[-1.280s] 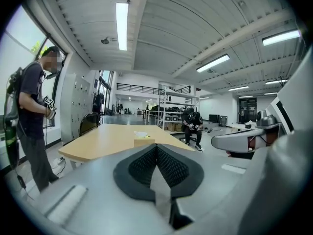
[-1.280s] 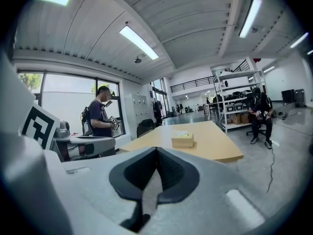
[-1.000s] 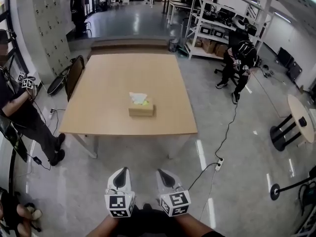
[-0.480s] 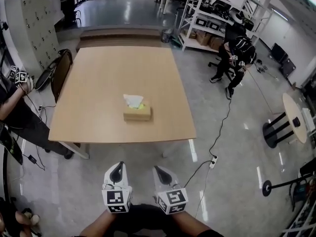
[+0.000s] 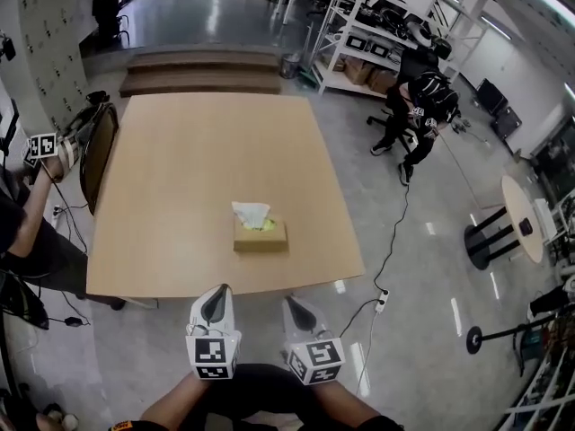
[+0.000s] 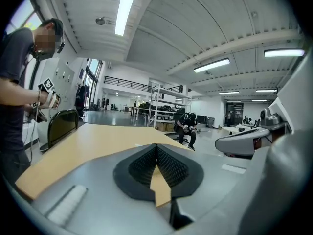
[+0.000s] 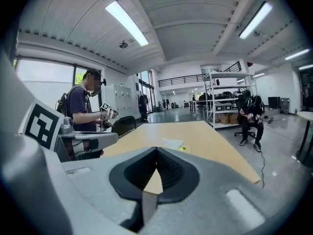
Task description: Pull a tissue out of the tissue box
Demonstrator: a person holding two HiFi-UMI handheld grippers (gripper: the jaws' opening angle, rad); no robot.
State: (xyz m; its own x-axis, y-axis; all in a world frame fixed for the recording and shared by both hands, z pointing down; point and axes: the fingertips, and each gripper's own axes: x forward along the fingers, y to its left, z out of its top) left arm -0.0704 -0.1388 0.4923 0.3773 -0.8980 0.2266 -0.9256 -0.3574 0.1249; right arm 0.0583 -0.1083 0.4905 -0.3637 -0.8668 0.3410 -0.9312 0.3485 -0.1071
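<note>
Tissue box (image 5: 260,235) beyond left tool (image 5: 219,293), right tool (image 5: 291,303)

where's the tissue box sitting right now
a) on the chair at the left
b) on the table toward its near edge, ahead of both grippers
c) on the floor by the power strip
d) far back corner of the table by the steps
b: the tissue box stands on the table toward its near edge, ahead of the left gripper and right gripper, with a white tissue poking out of its top.

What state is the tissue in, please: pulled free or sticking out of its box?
Sticking out: the white tissue stands up from the top of the tissue box on the table, untouched.
</note>
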